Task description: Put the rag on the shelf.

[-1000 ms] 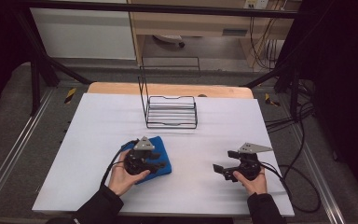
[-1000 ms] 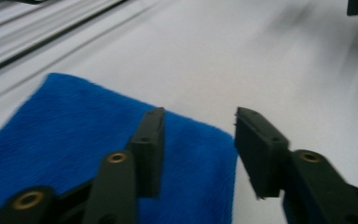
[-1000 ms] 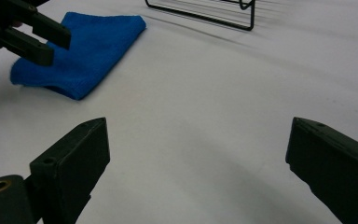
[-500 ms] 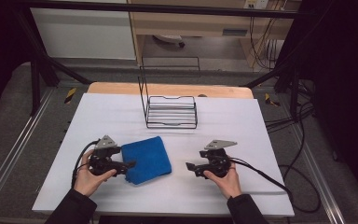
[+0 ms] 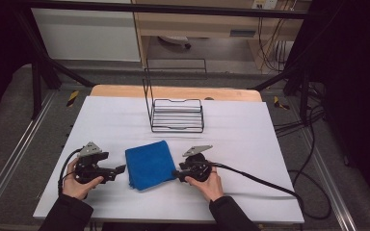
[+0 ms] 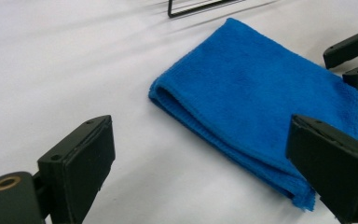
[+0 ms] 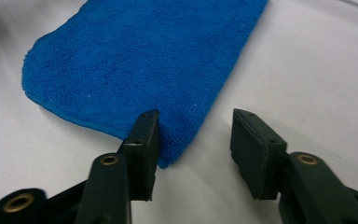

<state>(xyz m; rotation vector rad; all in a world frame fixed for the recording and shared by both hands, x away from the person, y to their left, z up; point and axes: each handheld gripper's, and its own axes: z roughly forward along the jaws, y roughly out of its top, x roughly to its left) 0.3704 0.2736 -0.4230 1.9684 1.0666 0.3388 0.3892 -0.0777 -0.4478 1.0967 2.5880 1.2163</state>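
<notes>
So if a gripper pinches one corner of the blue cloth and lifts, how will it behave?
The cloth is folded terry with soft layered edges, so it will likely droop and unfold rather than hold its shape. It lies thin and flat on the table, so it is probably light. Its nap should grip well; the open right gripper already straddles a corner.

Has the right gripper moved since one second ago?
Yes. The right gripper moved left toward the blue cloth, judged against the wire rack.

The left gripper (image 6: pixel 200 172), jaws spread wide, is facing a folded blue cloth (image 6: pixel 265 98) lying on the white table (image 6: pixel 74 70), the right gripper (image 6: pixel 352 60) sitting just beyond.
</notes>
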